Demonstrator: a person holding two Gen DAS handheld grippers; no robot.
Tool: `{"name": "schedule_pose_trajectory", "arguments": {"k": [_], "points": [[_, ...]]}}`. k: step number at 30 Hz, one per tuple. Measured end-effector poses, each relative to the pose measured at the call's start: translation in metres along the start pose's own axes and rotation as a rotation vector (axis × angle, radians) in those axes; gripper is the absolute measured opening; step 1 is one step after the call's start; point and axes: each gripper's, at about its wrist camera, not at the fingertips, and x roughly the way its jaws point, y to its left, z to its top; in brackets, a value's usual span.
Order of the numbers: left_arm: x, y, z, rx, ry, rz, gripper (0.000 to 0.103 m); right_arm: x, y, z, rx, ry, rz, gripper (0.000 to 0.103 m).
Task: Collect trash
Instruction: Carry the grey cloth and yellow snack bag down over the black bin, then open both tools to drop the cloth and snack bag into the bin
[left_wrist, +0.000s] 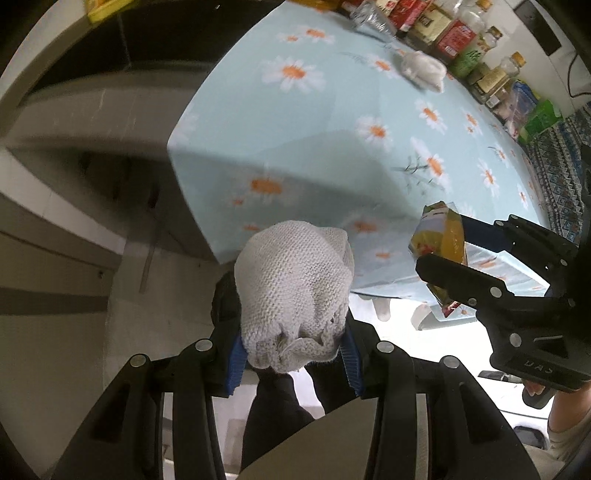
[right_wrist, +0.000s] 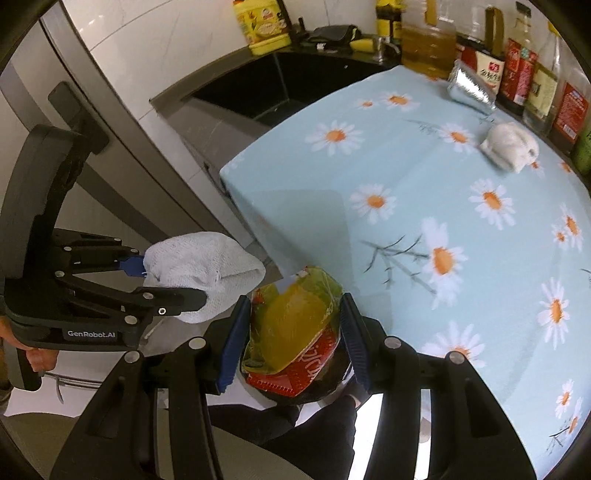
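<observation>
Carry step: left gripper (left_wrist: 291, 354) clamps white knit rag (left_wrist: 295, 284), right gripper (right_wrist: 291, 343) clamps snack wrapper (right_wrist: 291, 332); next needs a bin, none visible

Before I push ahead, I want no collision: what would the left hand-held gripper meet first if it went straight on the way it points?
The left hand-held gripper, shut on the white cloth, points at the near corner of the daisy tablecloth. That edge likely comes first, though depth is unclear.
</observation>
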Motion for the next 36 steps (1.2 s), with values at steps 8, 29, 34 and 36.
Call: {"name": "schedule_pose_trajectory", "arguments": {"k": [8, 29, 34, 36], "points": [[0.021, 0.021, -0.019, -0.056, 0.052, -0.018, 0.041, 0.025, 0.010, -0.014, 0.013, 0.071, 0.018, 0.050], [0.036, 0.021, -0.017, -0.070, 0.104, -0.027, 0.055, 0.029, 0.006, -0.031, 0.124, 0.104, 0.081, 0.065], [0.040, 0.019, -0.016, -0.070, 0.116, -0.021, 0.055, 0.022, -0.004, -0.034, 0.156, 0.092, 0.076, 0.065], [0.042, 0.017, -0.016, -0.071, 0.123, -0.019, 0.055, 0.018, -0.010, -0.036, 0.165, 0.087, 0.073, 0.065]]}}
